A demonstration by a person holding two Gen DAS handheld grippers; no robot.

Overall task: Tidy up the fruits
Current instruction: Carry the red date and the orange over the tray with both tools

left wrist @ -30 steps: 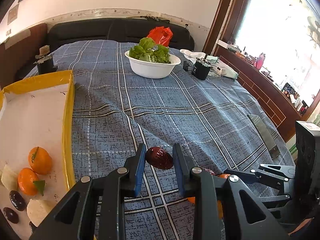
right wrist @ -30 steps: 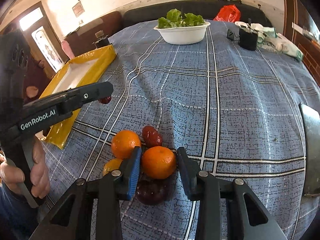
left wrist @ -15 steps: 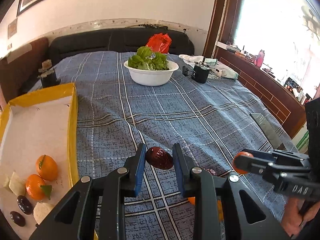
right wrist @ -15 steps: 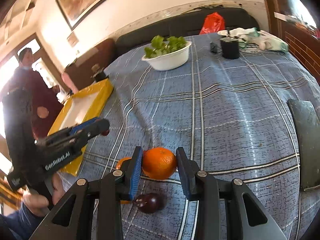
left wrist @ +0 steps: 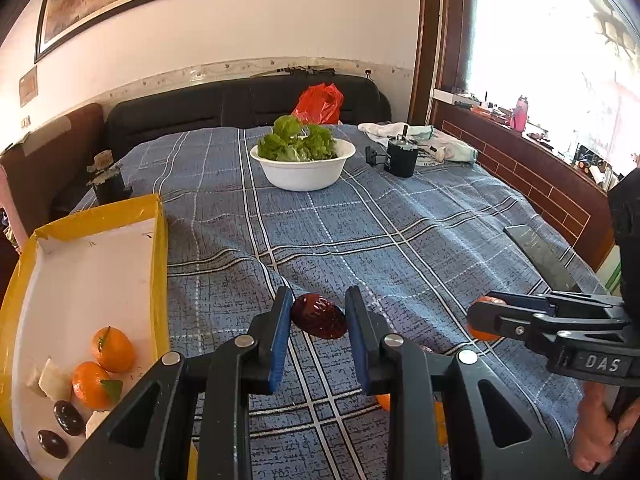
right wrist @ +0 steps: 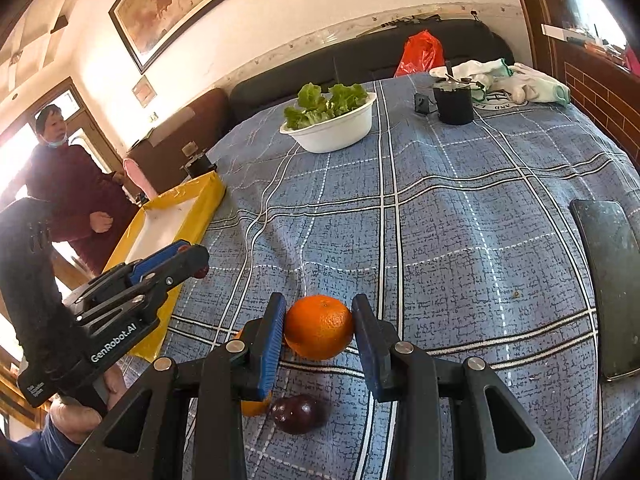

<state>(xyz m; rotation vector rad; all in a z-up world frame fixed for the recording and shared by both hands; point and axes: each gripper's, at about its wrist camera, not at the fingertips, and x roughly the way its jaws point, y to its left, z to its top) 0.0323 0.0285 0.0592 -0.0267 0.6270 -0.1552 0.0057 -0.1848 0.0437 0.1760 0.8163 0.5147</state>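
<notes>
Both fruits have risen off the bed since a second ago: the date, pinched in the left tool, hangs nearer the tray (lying leftward); the right tool pinches the orange.

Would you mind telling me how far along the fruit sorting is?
Done: two oranges and two dates lie in the tray.
In hand: left gripper holds a date; right gripper holds an orange.
Left: an orange and plum on the cloth.
</notes>
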